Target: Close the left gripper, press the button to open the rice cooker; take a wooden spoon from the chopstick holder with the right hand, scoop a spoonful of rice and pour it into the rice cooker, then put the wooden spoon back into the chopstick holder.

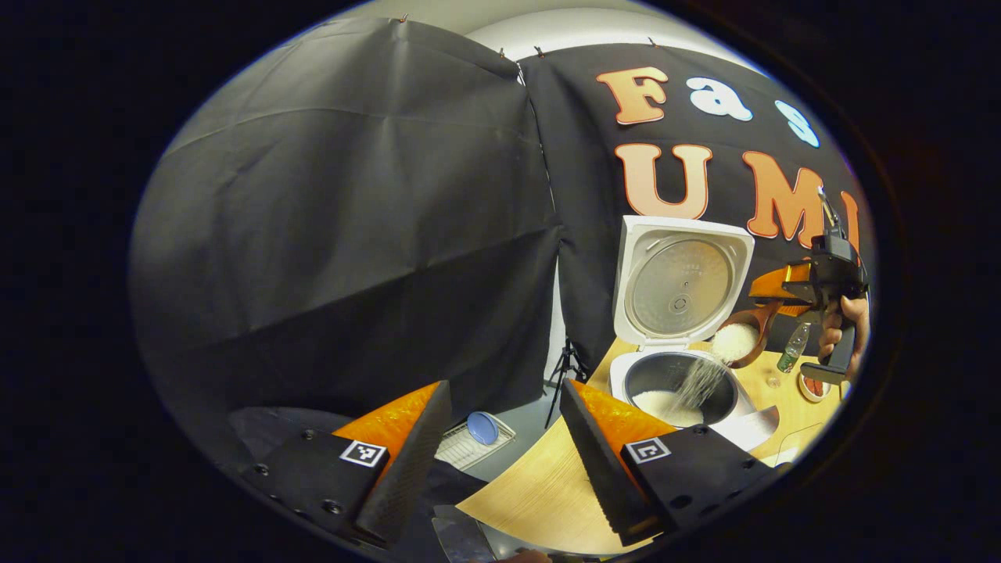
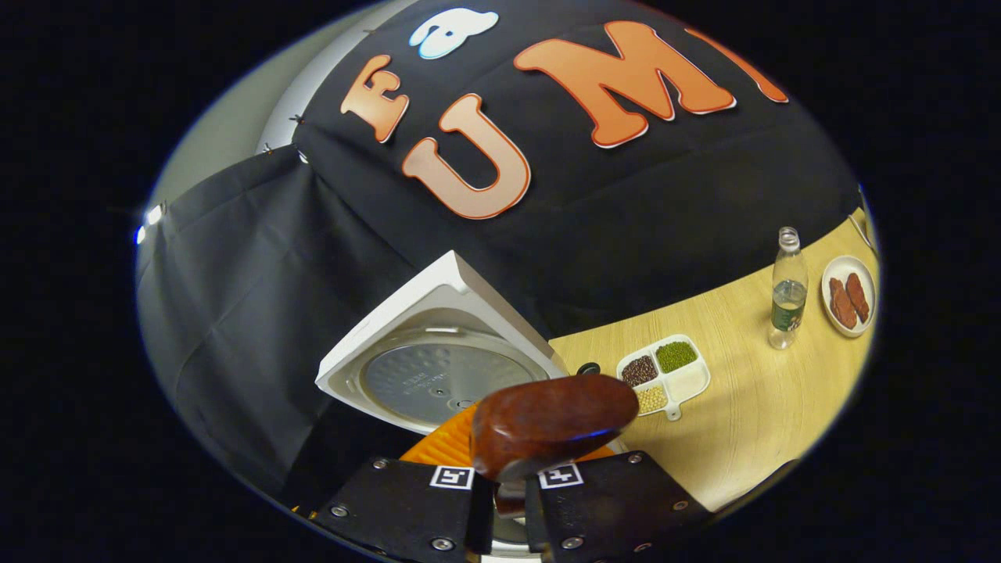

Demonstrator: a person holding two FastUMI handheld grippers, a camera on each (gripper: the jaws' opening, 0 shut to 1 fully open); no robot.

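Note:
The white rice cooker (image 1: 676, 375) stands open on the wooden table, its lid (image 1: 682, 280) upright. Above the pot's right rim the wooden spoon (image 1: 739, 341) is tipped, and rice streams from it into the pot (image 1: 665, 403). The right gripper (image 1: 790, 291) holds the spoon's handle, with a hand (image 1: 851, 324) behind it. My left gripper (image 1: 504, 469) hangs open near the table's left edge, nothing between its fingers. In the right gripper view the spoon's brown back (image 2: 551, 422) juts from my right gripper (image 2: 508, 494), shut on its handle, in front of the lid (image 2: 438, 375).
A divided white tray of beans (image 2: 665, 375), a clear bottle (image 2: 786, 289) and a plate of meat (image 2: 848, 295) stand on the table (image 2: 751, 414) right of the cooker. Off the table's left edge lie a white rack with a blue disc (image 1: 481, 430) and a tripod (image 1: 567, 367).

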